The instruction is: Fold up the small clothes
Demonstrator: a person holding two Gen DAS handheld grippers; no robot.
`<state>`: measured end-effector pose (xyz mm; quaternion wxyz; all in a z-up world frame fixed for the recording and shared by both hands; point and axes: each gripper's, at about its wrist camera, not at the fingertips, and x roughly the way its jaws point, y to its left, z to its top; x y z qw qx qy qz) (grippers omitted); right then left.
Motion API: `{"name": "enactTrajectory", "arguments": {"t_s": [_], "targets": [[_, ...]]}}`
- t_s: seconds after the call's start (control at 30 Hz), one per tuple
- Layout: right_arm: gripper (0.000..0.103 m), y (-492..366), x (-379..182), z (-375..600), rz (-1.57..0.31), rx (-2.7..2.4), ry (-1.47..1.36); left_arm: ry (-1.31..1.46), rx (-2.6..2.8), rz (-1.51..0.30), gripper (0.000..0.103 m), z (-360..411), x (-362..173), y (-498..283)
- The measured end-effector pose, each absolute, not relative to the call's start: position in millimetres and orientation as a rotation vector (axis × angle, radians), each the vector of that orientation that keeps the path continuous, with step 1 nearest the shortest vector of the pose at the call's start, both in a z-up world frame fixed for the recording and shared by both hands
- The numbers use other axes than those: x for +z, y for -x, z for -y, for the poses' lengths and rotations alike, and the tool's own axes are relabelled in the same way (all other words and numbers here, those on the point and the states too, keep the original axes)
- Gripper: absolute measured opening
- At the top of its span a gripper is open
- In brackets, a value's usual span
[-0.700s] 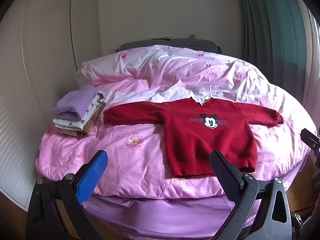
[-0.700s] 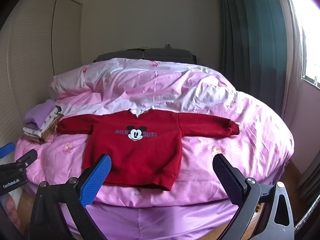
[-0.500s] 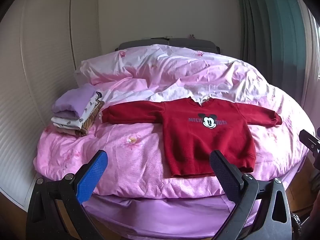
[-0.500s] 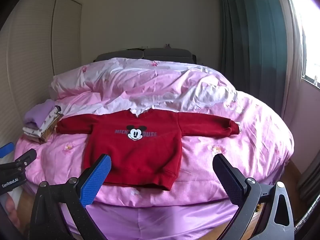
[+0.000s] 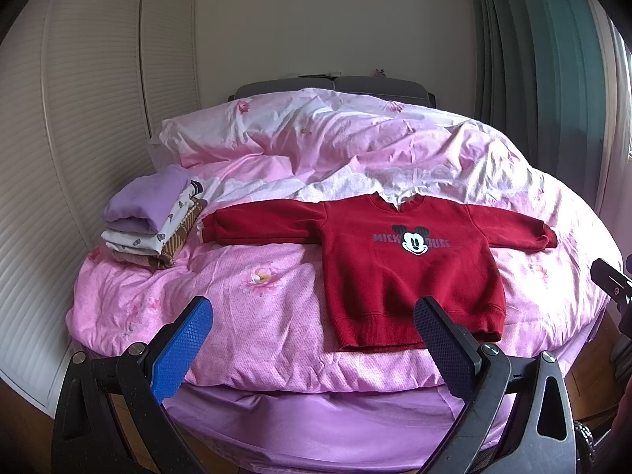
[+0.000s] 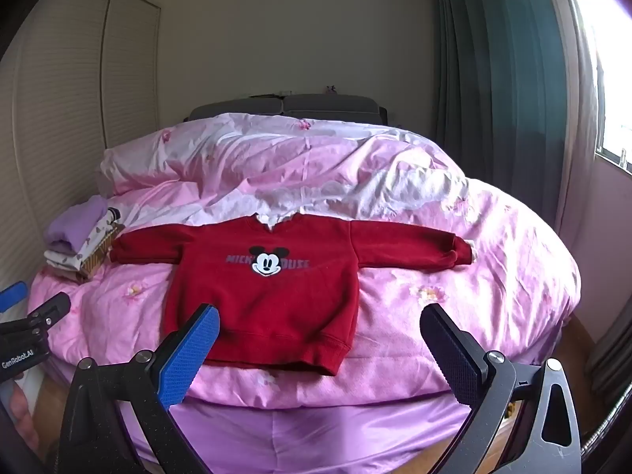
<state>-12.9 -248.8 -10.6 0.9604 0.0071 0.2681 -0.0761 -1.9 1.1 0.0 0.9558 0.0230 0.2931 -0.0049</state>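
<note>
Both tongs gape empty before a red sweatshirt [image 5: 410,272] lying flat, sleeves outstretched.

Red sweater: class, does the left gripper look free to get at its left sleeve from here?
Probably yes. The left gripper is open and empty, and only bare pink duvet lies between it and the sleeve of the sweater.

A wide bed [image 6: 513,276] under a rumpled pink floral duvet is filling the room. Pale louvred wardrobe doors [image 5: 79,138] are lining one side, dark green curtains [image 6: 493,79] are hanging beside a bright, glaring window [image 6: 612,79].
</note>
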Motion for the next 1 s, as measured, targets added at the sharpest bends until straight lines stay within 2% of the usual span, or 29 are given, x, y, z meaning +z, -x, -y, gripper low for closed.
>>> {"name": "enactTrajectory", "arguments": {"t_s": [1.0], "targets": [[0.102,11.2,-13.1,248.2,-0.548,-0.155,-0.017,-0.042,-0.011,-0.6,0.103,-0.8,-1.0,0.8]]}}
